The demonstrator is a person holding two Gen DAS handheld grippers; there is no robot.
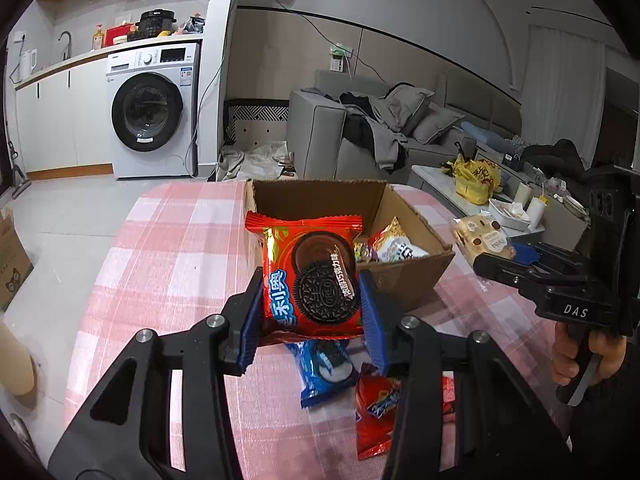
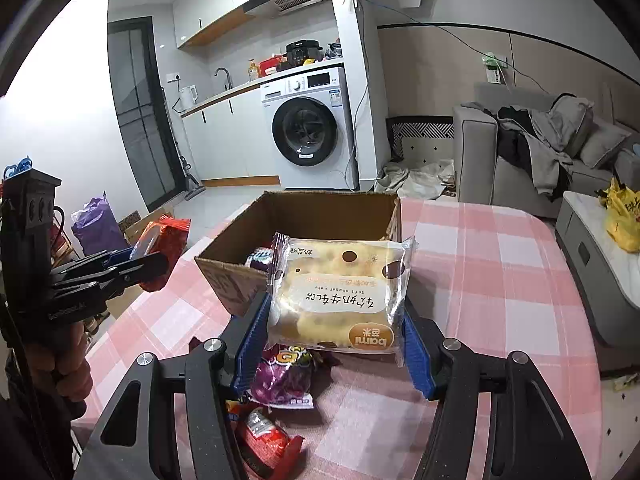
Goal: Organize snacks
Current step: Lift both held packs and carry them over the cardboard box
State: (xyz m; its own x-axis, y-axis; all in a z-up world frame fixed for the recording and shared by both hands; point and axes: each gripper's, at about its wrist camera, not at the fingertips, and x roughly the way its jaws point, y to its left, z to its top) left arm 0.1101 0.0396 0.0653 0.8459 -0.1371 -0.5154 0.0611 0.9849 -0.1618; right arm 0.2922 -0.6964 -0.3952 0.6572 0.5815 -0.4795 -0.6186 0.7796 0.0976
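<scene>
Snacks are held in both grippers, above a table [image 1: 168, 248] covered with a pink checked cloth. A red cookie pack [image 1: 314, 280] is squeezed between the blue pads of the left gripper [image 1: 312, 312], which is nearly closed on it. The pack is held up just in front of an open box [image 1: 404, 276], and the picture of a dark round cookie on it is turned to the camera. A pale cake pack [image 2: 340, 292] is pinched at its two sides by the right gripper [image 2: 336, 340], which is about half open around it. This pack is also held up, close to the near side of the box. A few snacks are seen lying inside the box.

More snacks are left on the cloth. A blue cookie pack [image 1: 326, 372] and a red bag [image 1: 376, 408] are seen under the left gripper. A purple bag [image 2: 282, 376] and a red wrapper [image 2: 264, 440] are seen under the right gripper. In the left view, the right gripper is seen at the right edge, gripped by a hand [image 1: 580, 356].
</scene>
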